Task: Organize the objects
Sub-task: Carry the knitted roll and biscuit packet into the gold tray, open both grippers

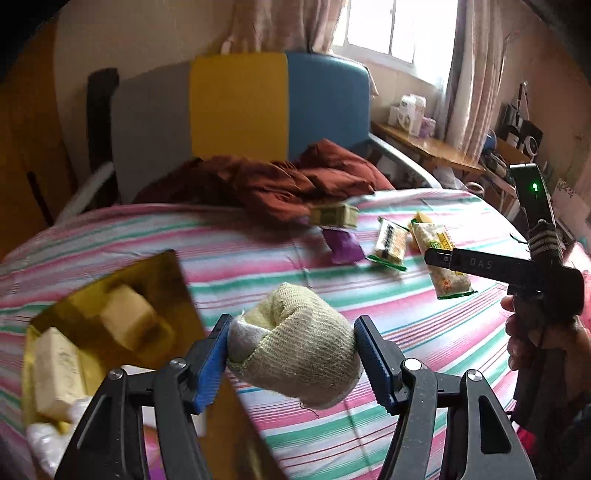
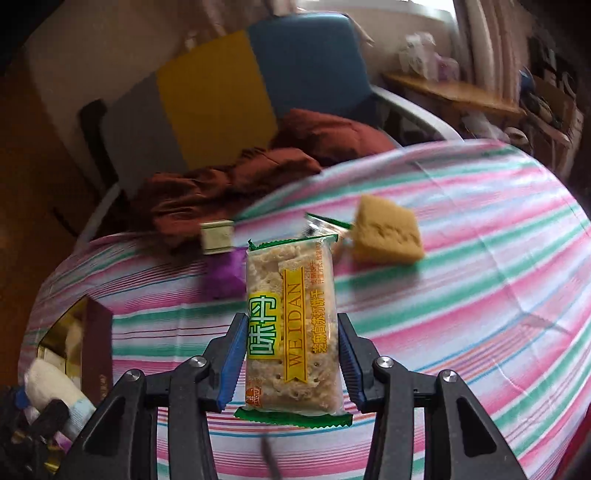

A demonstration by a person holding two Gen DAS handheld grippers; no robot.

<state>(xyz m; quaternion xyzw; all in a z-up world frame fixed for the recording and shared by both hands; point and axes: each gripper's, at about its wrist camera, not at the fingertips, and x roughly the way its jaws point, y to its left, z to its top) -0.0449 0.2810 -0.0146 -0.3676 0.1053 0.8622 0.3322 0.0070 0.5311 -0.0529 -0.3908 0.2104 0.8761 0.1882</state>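
Holding a rolled sock bundle [image 1: 295, 350] between the ribbed blue pads [image 1: 212, 363] of my left gripper [image 1: 291, 363], I keep it clear above the striped bedsheet [image 1: 258, 258]; the bundle is soft, coarse-knit and pale yellow-green, folded in on itself into a rounded lump, and both pads press into its sides. My right gripper [image 2: 291, 360] is clamped on a cracker packet [image 2: 291, 328]: a flat, oblong, clear plastic wrapper with crimped green ends and a yellow band printed WEIDAN, through which pale, pitted crackers show. The packet stands upright in the jaws, lifted off the sheet.

To the left of the sock bundle sits a gold-lined box [image 1: 110, 295], glossy and reflective inside, holding pale blocks [image 1: 59, 365] with rounded edges; the right wrist view shows its dark maroon outer wall [image 2: 96, 354].

Farther out on the sheet lie a second clear cracker packet [image 1: 389, 242], a crumpled purple wrapper [image 1: 343, 245], a small rectangular cream-and-green box [image 1: 334, 215], and a tan porous sponge-like wedge [image 2: 386, 230]. The sheet is smooth cotton in pink, green and white stripes. Beyond it a rumpled rust-brown cloth [image 1: 288, 181] lies heaped against a padded headboard [image 1: 240, 107] with grey, yellow and blue panels. A wooden shelf [image 1: 428, 146] stands by the curtained window [image 1: 391, 29].
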